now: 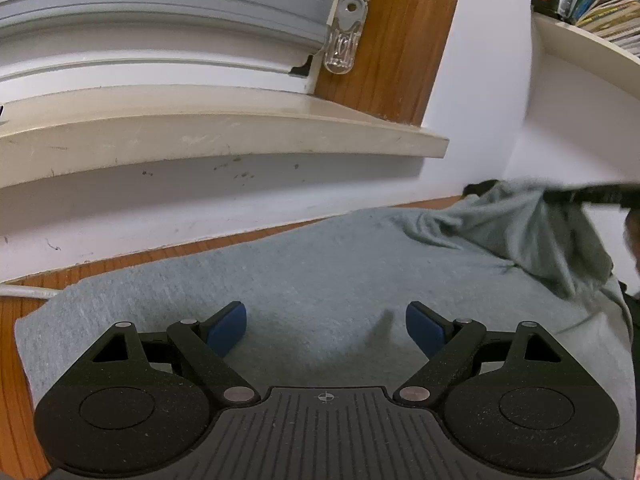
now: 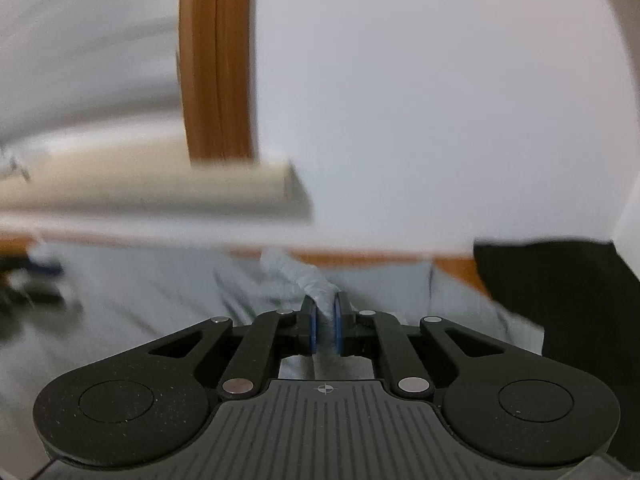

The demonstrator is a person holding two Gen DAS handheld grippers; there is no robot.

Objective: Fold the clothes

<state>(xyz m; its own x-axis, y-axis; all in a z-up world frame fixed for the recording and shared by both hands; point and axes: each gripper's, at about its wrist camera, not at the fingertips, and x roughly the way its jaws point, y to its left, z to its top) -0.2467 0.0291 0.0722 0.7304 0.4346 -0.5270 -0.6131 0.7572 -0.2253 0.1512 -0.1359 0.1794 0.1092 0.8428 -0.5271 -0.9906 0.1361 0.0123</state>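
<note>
Garment (grey) — R gripper pinching fold; L gripper open.

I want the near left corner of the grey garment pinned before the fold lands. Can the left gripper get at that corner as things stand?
Probably yes. The left gripper is open, holding nothing, just above the flat grey garment. Nothing lies between it and the corner to its left.

Garment: grey-blue knit cloth, matt, fuzzy. Left claw: matt black grainy plastic, blue pads, metal pins. Counter: wood grain. Windowsill: scuffed cream paint.
</note>
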